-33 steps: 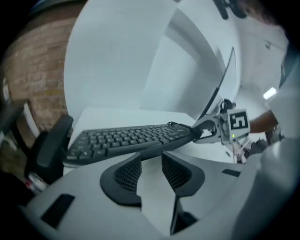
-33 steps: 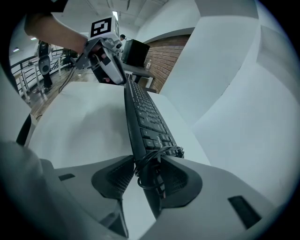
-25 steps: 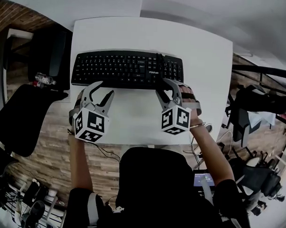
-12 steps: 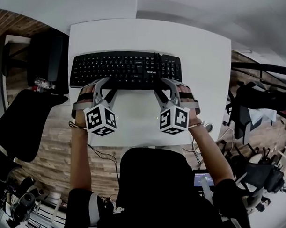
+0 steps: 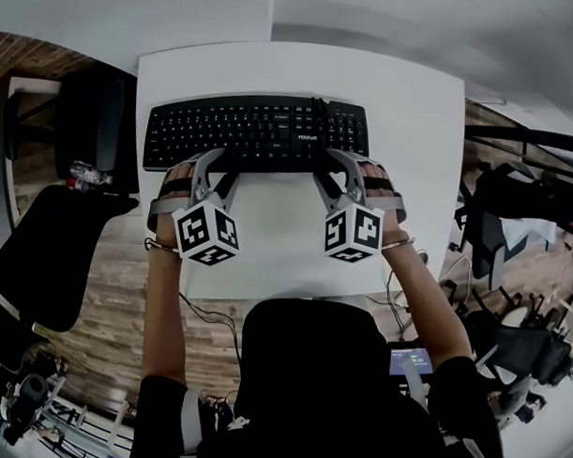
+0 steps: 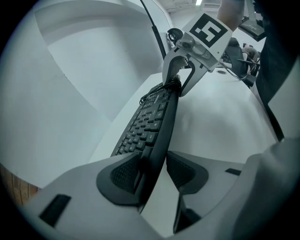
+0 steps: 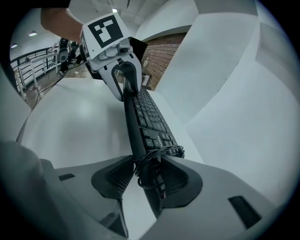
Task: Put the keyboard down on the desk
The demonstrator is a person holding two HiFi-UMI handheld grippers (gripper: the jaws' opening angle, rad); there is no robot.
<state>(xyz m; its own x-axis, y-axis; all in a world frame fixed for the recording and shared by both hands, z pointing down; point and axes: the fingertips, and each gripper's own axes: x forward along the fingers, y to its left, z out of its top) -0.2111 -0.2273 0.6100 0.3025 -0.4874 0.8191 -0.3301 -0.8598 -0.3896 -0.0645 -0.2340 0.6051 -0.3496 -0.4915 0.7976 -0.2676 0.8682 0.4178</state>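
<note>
We have the keyboard (image 5: 257, 135) lying lengthwise across the far half of the desk (image 5: 399, 237). Its left end is close to the desk's left edge and its right end stops well short of the right edge. Both grippers sit at its near long edge.

The change is on the left. A second ago the left gripper (image 5: 219, 165) hung clear of the keyboard, off its near-left corner and rolled to one side. Now it has come in and squared up, and its jaws have just been opening. They stand wide with the keyboard's near edge between them. The pad (image 6: 124, 173) on the key side is at the keyboard, while the other stands off it with desk showing in the gap. We see no grip there yet.

The right gripper (image 5: 336, 165) has hardly shifted. Its jaws are narrower and look clamped on the near edge towards the keyboard's right end, with the bundled cable (image 7: 150, 157) caught between them.

We judge that the keyboard is already resting on the desk, or barely off it. The left side is placed to take hold rather than holding. If we mean to shift the keyboard before setting it down for good, the left jaws must close first. If not, only the right needs to let go.
</note>
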